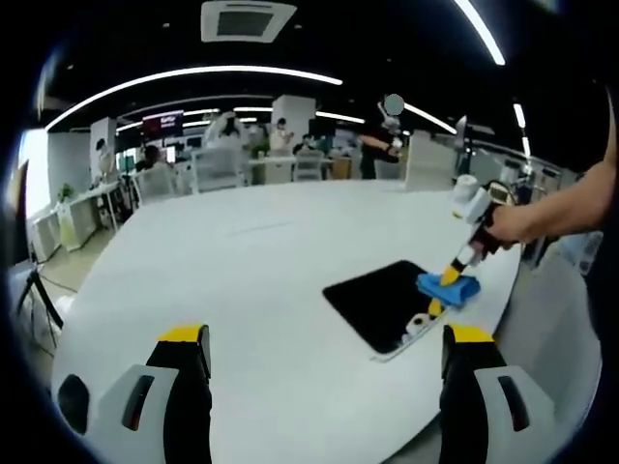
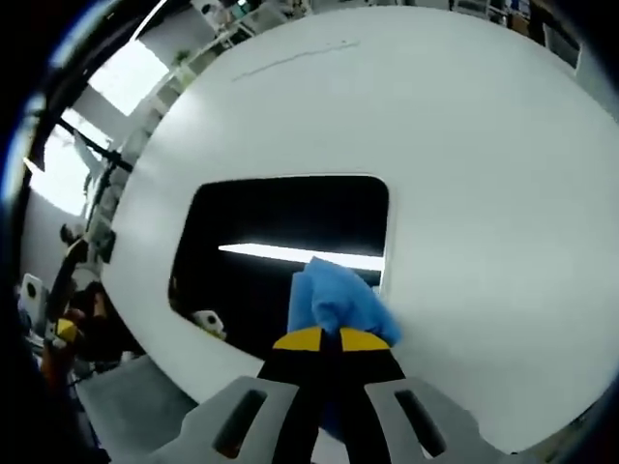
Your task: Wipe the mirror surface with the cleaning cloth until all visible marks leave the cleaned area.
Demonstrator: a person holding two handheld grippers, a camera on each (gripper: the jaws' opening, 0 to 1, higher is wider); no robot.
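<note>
A dark rectangular mirror [image 1: 382, 300] lies flat on the white table [image 1: 251, 290] near its right edge. In the left gripper view the right gripper [image 1: 447, 280] comes in from the right in a person's hand, shut on a blue cleaning cloth [image 1: 450, 288] pressed on the mirror's right part. The left gripper [image 1: 327, 362] hovers open over the near table, well left of the mirror, with nothing between its jaws. In the right gripper view the right gripper [image 2: 329, 340] is shut on the blue cloth [image 2: 334, 300], which rests on the mirror [image 2: 280, 246] near its right edge. The mirror reflects a ceiling light strip.
A white bottle [image 1: 466, 193] stands at the table's far right edge. Desks, chairs and people [image 1: 382, 140] fill the office behind the table. The table edge [image 2: 126, 338] runs close beside the mirror's left side in the right gripper view.
</note>
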